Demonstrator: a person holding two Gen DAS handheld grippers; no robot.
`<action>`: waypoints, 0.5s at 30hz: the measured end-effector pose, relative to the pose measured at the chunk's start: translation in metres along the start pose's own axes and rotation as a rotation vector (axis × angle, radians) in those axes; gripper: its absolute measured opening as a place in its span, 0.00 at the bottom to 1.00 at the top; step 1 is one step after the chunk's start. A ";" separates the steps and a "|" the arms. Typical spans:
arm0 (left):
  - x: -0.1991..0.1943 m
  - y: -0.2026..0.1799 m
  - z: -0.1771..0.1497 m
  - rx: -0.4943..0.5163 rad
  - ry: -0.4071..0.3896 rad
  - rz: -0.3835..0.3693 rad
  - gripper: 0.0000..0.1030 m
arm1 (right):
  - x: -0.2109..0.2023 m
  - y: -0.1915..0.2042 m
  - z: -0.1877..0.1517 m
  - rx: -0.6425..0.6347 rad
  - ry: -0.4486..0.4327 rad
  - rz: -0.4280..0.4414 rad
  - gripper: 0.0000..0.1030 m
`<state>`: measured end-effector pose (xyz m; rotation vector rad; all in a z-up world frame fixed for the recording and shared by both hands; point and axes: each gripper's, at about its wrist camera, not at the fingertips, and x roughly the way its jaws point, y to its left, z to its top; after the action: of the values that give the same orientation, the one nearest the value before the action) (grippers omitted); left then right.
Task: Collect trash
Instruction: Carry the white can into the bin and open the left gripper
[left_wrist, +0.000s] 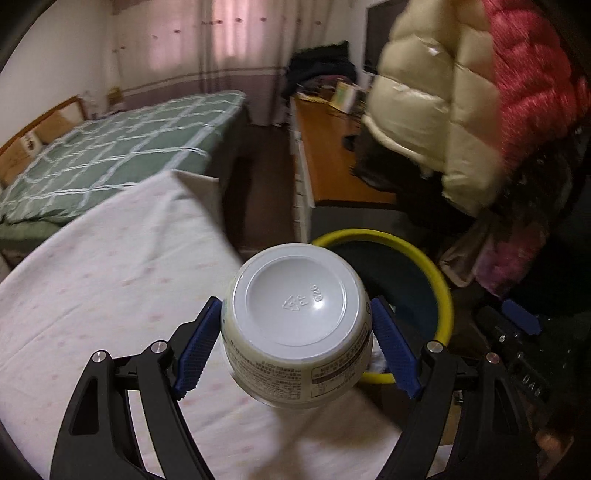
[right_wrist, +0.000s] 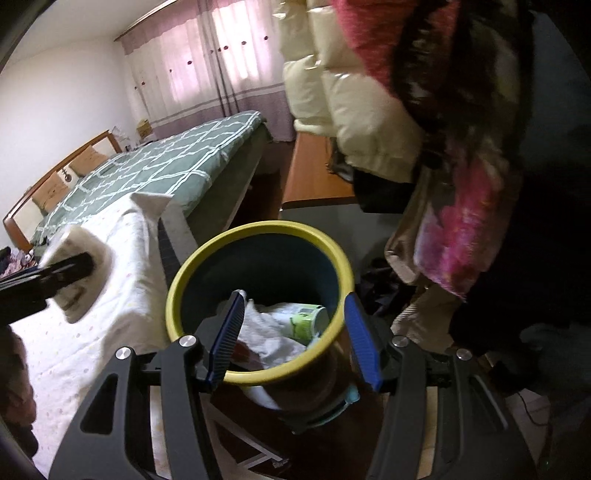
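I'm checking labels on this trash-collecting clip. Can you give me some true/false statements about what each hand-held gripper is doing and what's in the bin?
1. The left hand-held gripper clamps a white plastic bottle. True.
2. The right hand-held gripper holds a crumpled tissue. False: it is open and holds nothing.
3. The yellow-rimmed dark round bin is empty. False: it holds white crumpled paper and a green-labelled cup.
4. The bin stands beside the white cloth-covered table. True.
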<state>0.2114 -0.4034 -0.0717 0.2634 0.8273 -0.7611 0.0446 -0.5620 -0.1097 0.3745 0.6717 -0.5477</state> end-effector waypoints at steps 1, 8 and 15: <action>0.007 -0.009 0.002 0.008 0.010 -0.013 0.78 | -0.001 -0.003 0.000 0.006 -0.002 -0.001 0.53; 0.050 -0.061 0.013 0.058 0.074 -0.039 0.78 | -0.005 -0.020 0.000 0.019 -0.010 -0.016 0.56; 0.085 -0.083 0.015 0.078 0.122 -0.028 0.78 | 0.000 -0.033 -0.002 0.035 0.009 -0.030 0.57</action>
<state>0.1989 -0.5131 -0.1189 0.3715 0.9189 -0.8104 0.0240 -0.5868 -0.1161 0.4002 0.6783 -0.5874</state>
